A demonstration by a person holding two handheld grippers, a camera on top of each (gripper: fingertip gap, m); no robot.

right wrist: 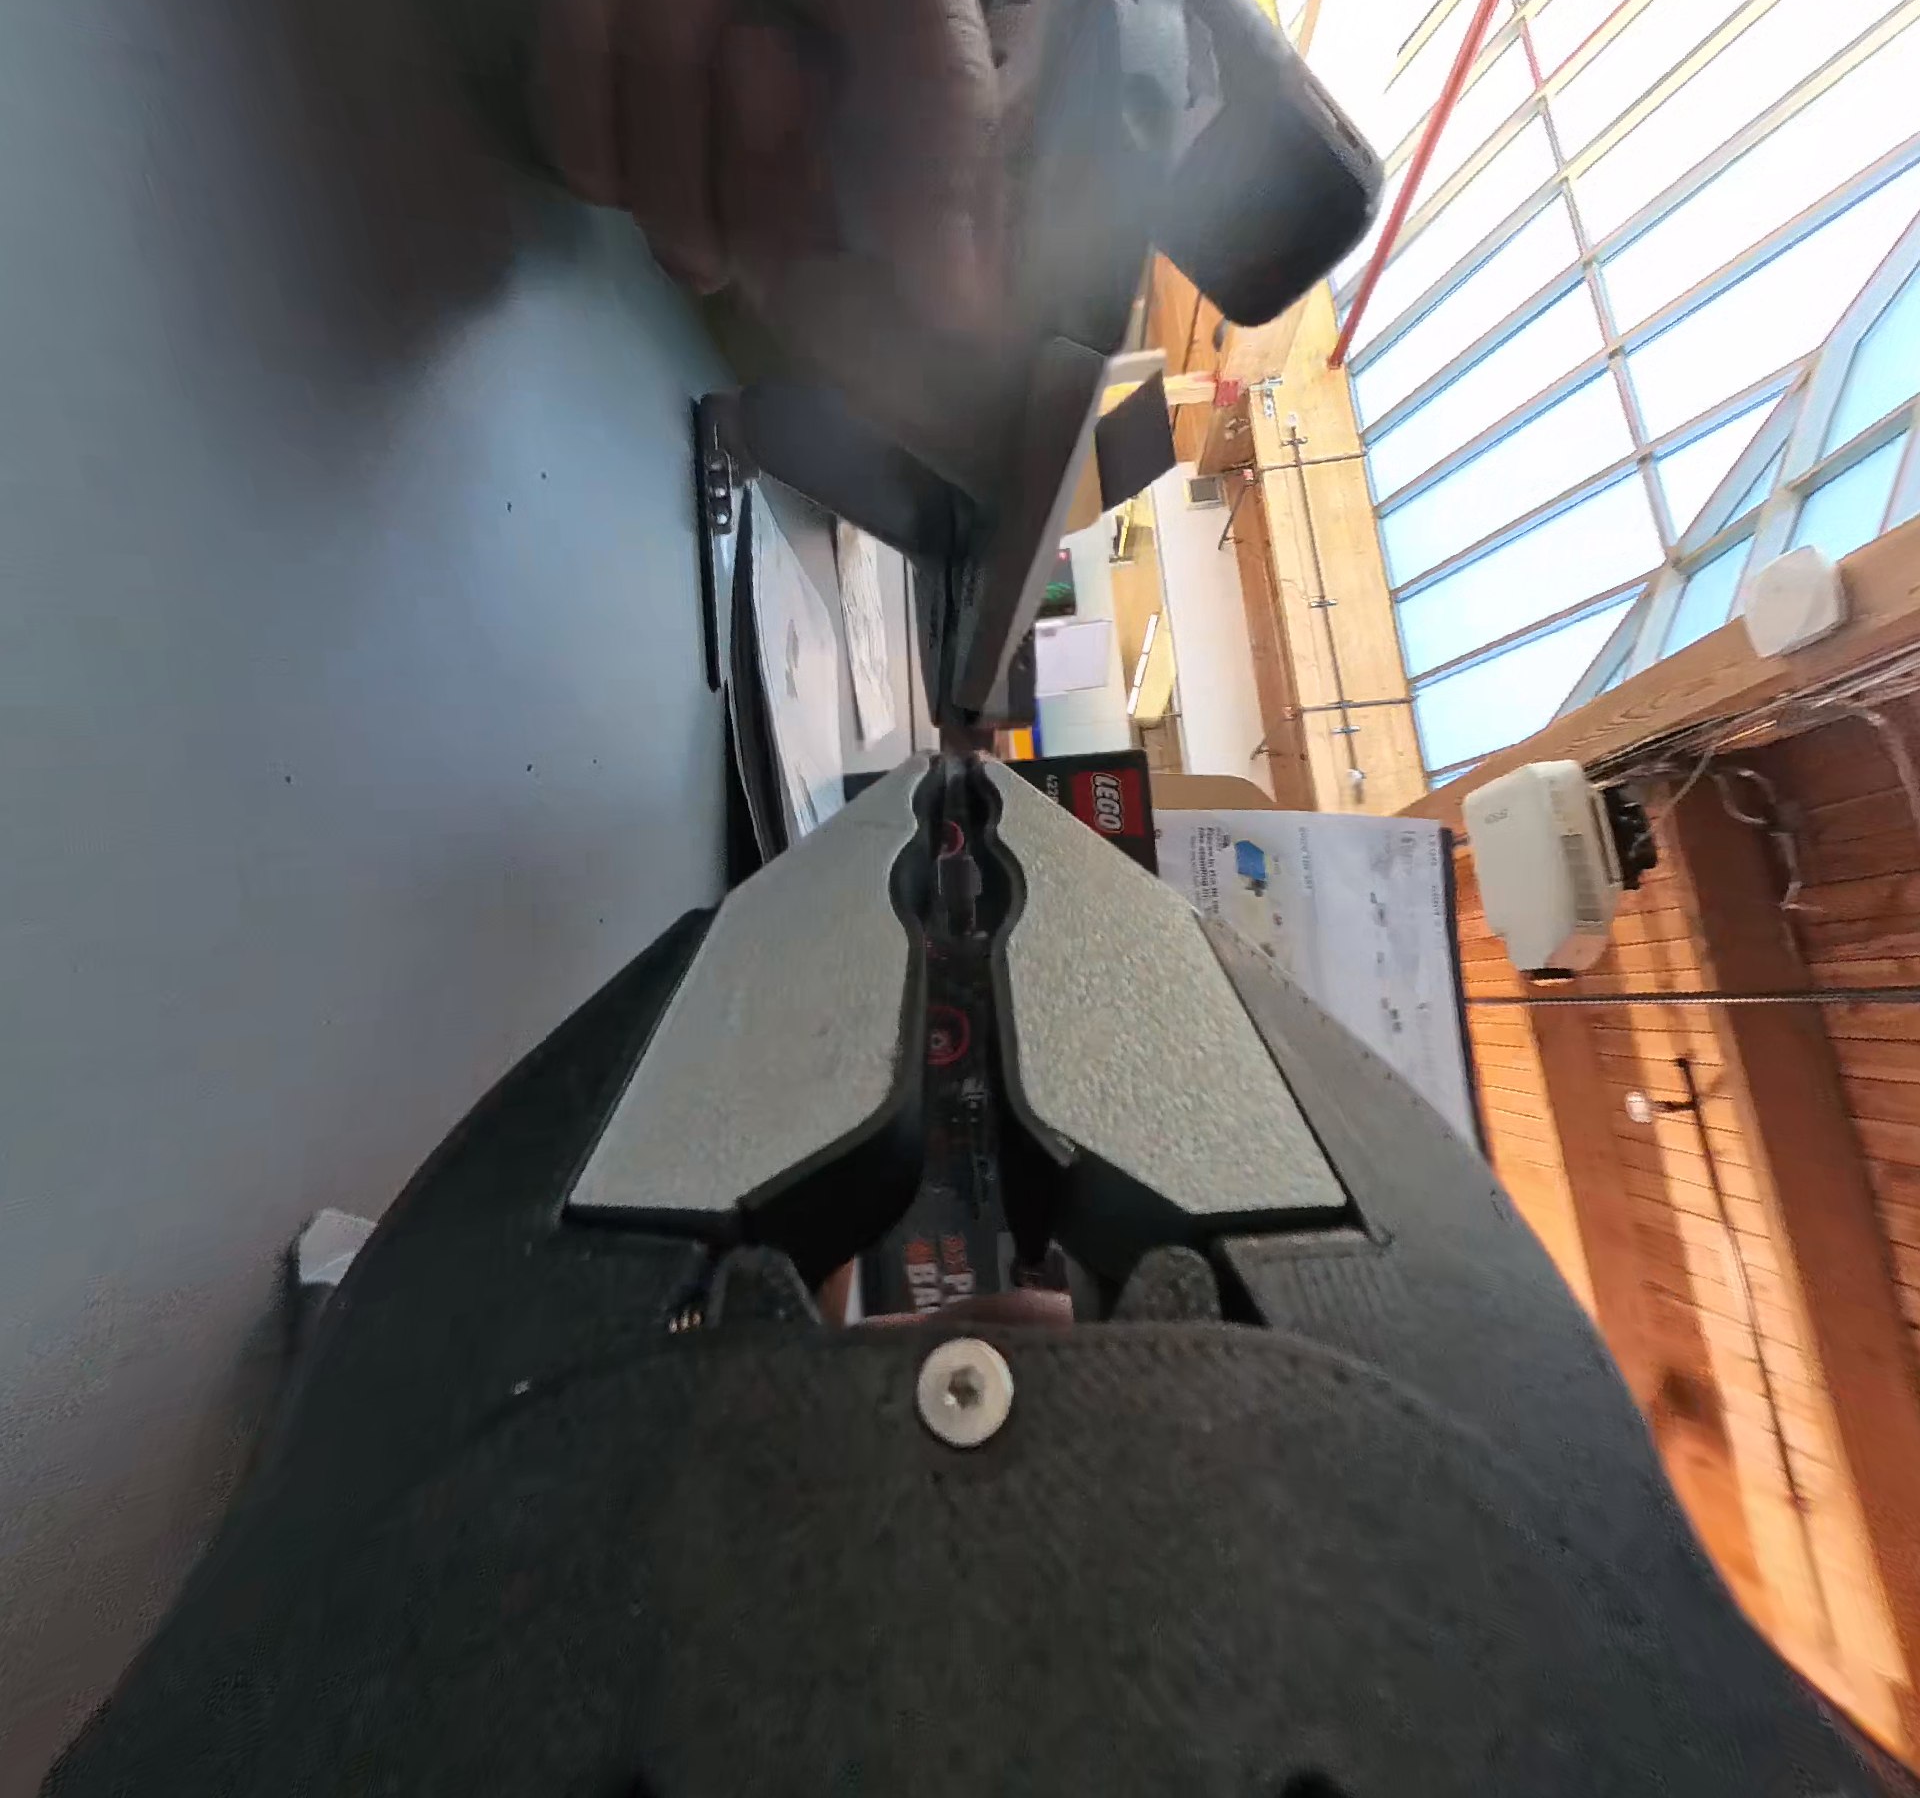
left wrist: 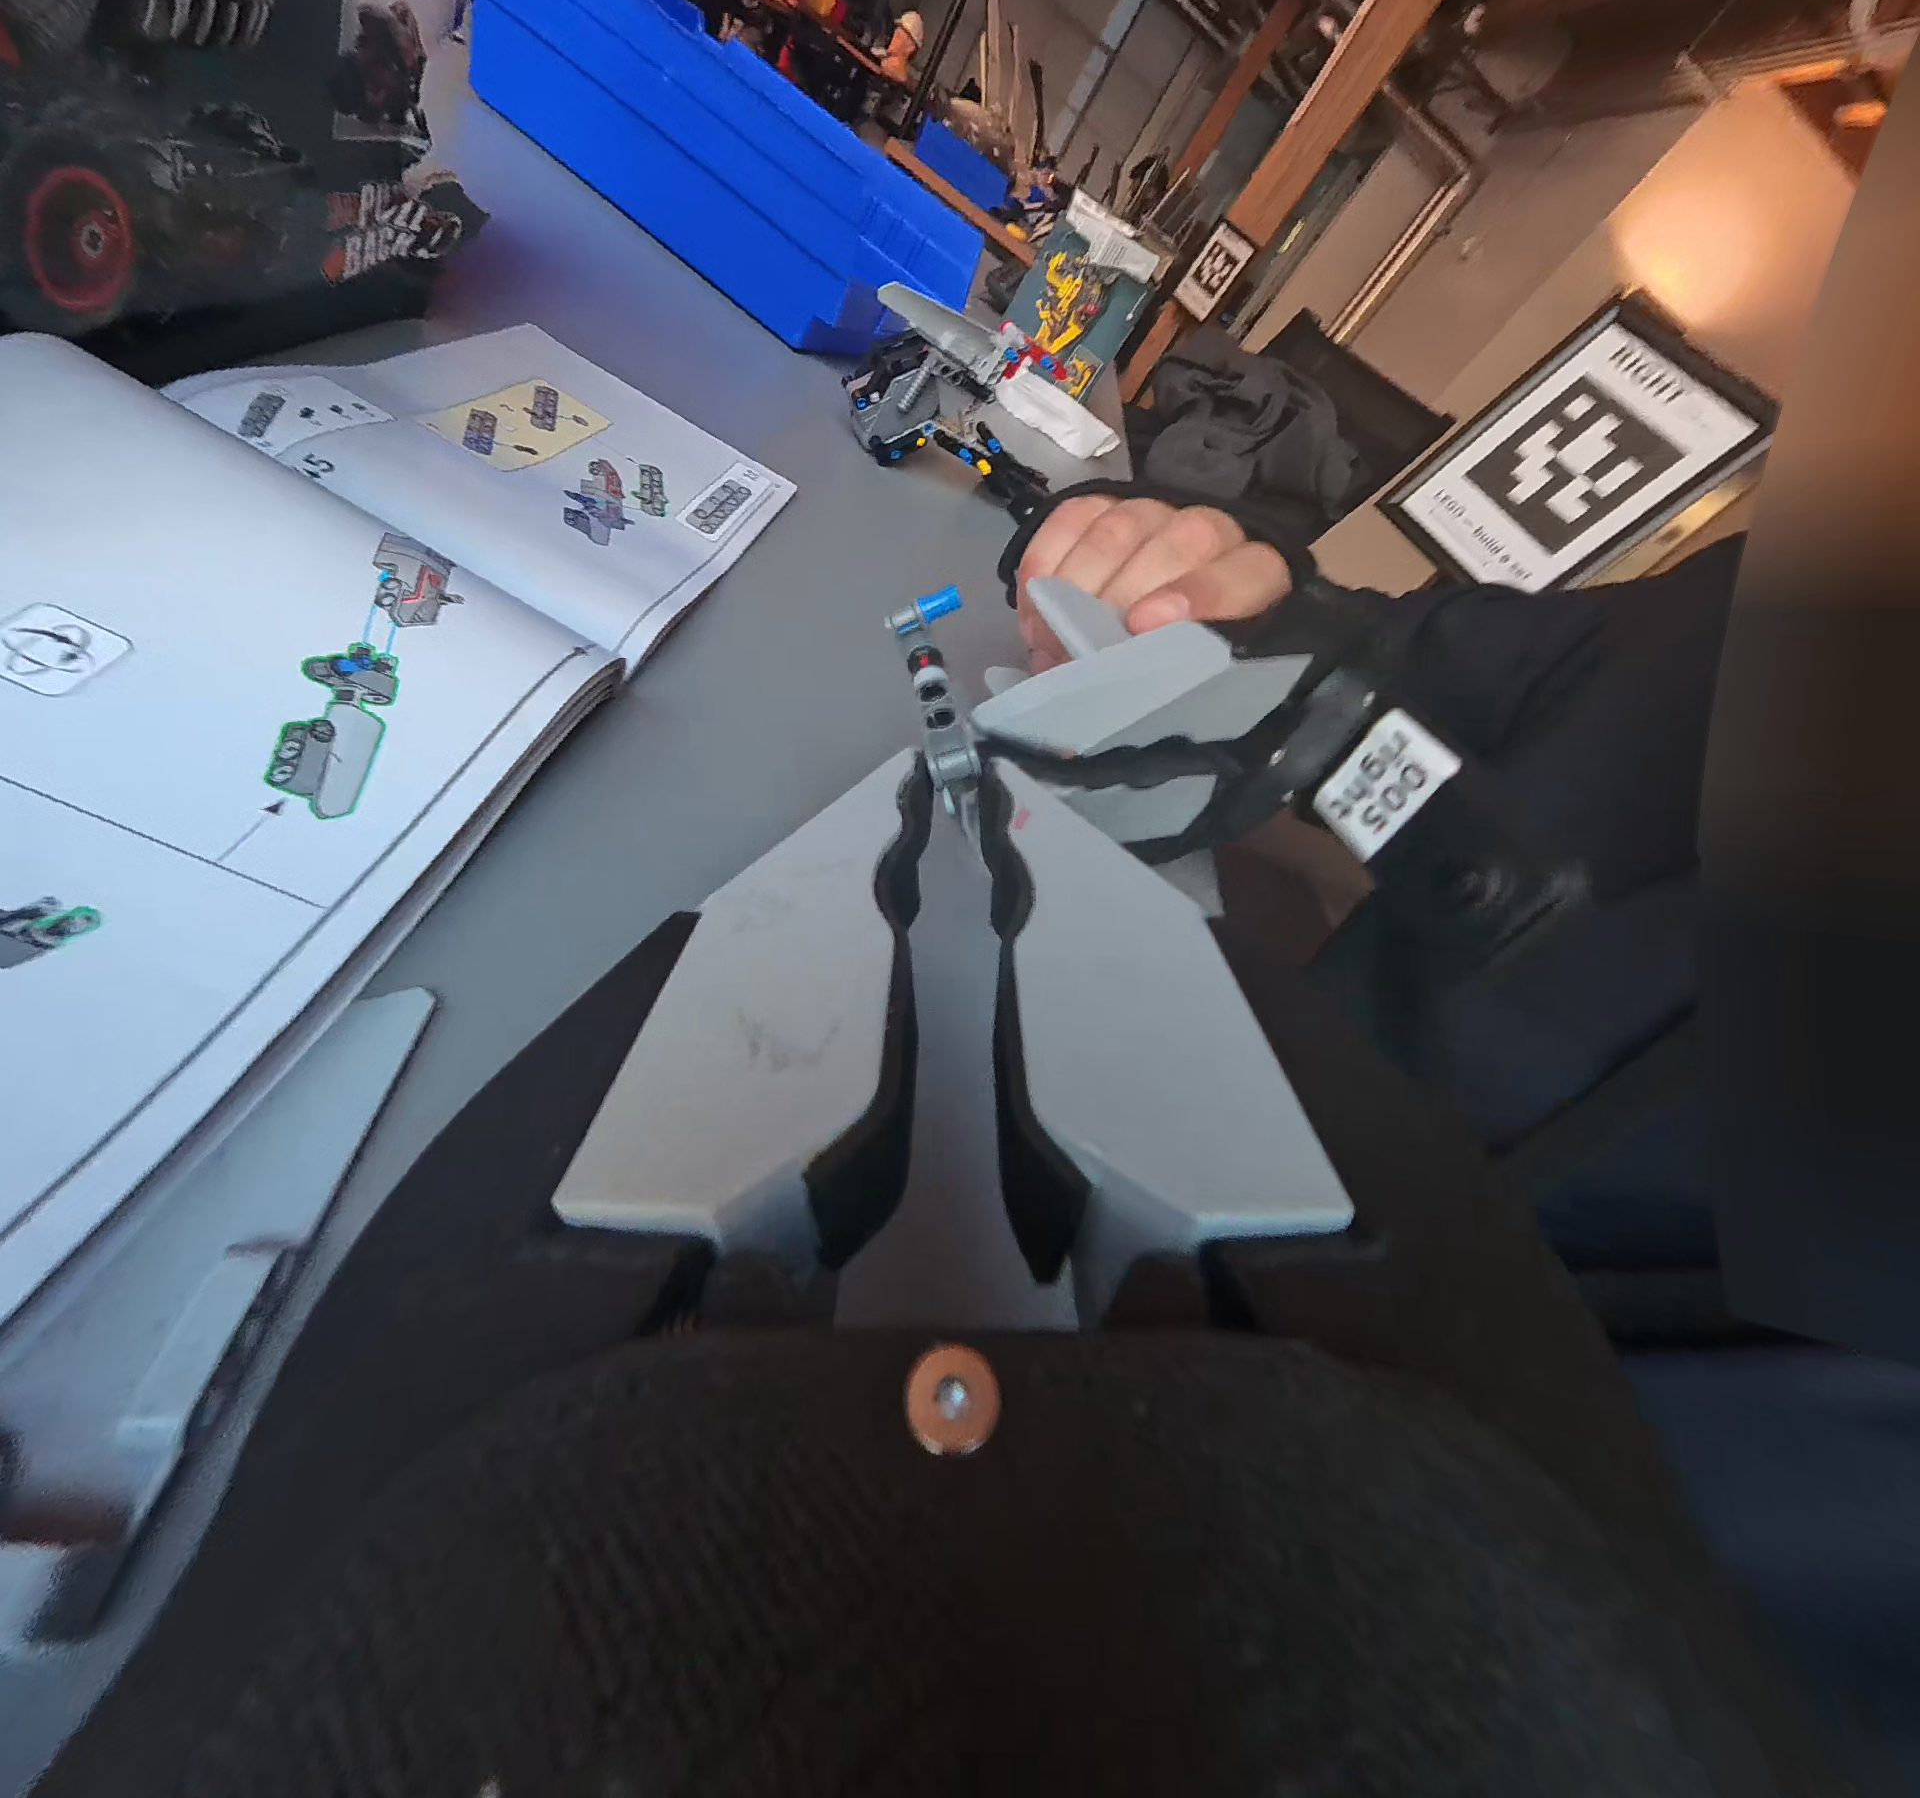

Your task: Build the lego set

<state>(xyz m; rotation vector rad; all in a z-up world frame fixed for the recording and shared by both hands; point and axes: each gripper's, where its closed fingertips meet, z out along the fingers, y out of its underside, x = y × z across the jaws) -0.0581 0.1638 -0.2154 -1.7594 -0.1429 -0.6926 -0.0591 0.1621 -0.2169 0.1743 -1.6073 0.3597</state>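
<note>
Between the tips of the left gripper [left wrist: 951, 798], whose jaws are pinched nearly together, a thin grey lego beam [left wrist: 940, 709] stands up toward twelve o'clock with a blue pin [left wrist: 933, 605] at its top, and the right gripper [left wrist: 1081, 709] reaches in from three o'clock, its tip touching the beam, held by a gloved hand [left wrist: 1143, 553]. At nine o'clock an open instruction booklet [left wrist: 312, 657] lies on the grey table [left wrist: 810, 553], with a half-built grey model [left wrist: 925, 387] at twelve o'clock, a blue bin [left wrist: 707, 138] behind it and the set's box [left wrist: 156, 107] at ten o'clock. Seen from its own camera, the right gripper [right wrist: 961, 761] is closed to a sliver at the tips, and whether it grips anything I cannot tell.
</note>
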